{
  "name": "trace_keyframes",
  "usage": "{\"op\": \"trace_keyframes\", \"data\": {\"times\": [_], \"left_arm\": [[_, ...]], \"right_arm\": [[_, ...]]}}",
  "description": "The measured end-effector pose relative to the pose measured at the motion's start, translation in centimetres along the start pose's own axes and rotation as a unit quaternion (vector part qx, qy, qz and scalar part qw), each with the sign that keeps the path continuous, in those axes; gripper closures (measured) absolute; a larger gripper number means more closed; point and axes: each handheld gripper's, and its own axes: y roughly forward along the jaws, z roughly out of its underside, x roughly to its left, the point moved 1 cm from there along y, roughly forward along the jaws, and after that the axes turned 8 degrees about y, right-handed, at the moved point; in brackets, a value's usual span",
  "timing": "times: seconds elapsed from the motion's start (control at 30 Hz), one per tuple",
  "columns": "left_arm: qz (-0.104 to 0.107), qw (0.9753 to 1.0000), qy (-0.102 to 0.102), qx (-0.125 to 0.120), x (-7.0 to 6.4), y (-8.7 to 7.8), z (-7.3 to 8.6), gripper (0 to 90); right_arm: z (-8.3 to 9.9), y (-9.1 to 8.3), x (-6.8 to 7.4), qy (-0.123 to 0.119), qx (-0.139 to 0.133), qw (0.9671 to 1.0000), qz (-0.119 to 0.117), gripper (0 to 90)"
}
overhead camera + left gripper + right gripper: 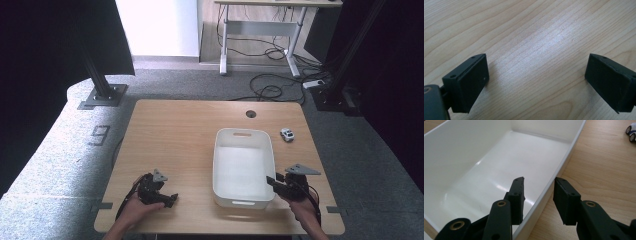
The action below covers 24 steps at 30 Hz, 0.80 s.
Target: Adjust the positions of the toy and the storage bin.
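White plastic bin (243,167) sits mid-table, empty; toy car (287,134) just beyond its far right corner. High view: right gripper (274,181) at the bin's right rim, left gripper (170,199) resting on the wooden table (175,130). Left gripper view: jaws wide, nothing between. Right gripper view: jaws narrowed, straddling the rim (554,180), one inside, one outside. Best to seat deeper and squeeze squarely before moving the bin.

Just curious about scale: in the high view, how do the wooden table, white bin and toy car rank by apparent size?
1. wooden table
2. white bin
3. toy car
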Motion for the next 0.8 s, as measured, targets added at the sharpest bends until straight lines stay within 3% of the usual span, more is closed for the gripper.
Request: {"op": "trace_keyframes", "data": {"times": [0.57,0.8], "left_arm": [[0.0,1.0,0.0,0.0,0.0,0.0,0.0,5.5],[0.0,1.0,-0.001,-0.001,0.0,0.0,0.0,5.5]], "right_arm": [[-0.3,1.1,1.1,-0.005,-0.006,1.0,0.004,62.1],[-0.5,1.5,0.9,-0.008,-0.01,0.9999,-0.003,62.6]]}}
